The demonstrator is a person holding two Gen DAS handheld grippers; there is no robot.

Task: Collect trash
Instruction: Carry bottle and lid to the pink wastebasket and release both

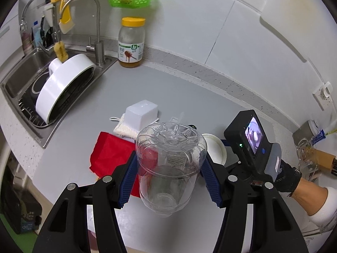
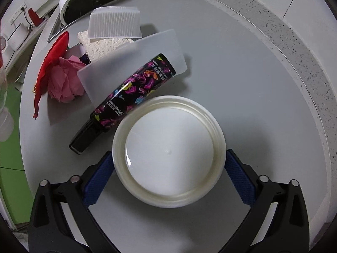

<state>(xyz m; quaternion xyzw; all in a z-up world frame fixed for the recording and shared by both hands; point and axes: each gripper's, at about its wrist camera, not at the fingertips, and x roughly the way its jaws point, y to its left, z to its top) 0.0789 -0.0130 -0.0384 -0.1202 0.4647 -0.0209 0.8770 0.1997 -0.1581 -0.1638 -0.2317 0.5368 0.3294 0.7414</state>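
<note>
My left gripper (image 1: pixel 169 170) is clamped on a clear plastic jar (image 1: pixel 170 164): both blue pads (image 1: pixel 129 179) press its sides, base pointing away from me, mouth toward the camera, and the jar is lifted off the grey counter (image 1: pixel 147 88).

My right gripper (image 2: pixel 169 172) is spread wide, pointing steeply down, jaws straddling a white round lid (image 2: pixel 169 151) that lies flat on the counter. The left pad looks to be at the lid's rim, the right pad just beside it; I cannot tell whether either presses, so I log it as released.

Just beyond the lid, touching its rim, a black patterned tube (image 2: pixel 130 97) lies tilted across a frosted plastic sheet (image 2: pixel 134 59). Further left: crumpled pink paper (image 2: pixel 63 80), red cloth (image 2: pixel 52 57), a ribbed white tub (image 2: pixel 114 24) upside down on a white sponge cloth (image 2: pixel 103 44).

In the left wrist view, farther off: a honey jar (image 1: pixel 131 42) and the sink (image 1: pixel 21 78).
</note>
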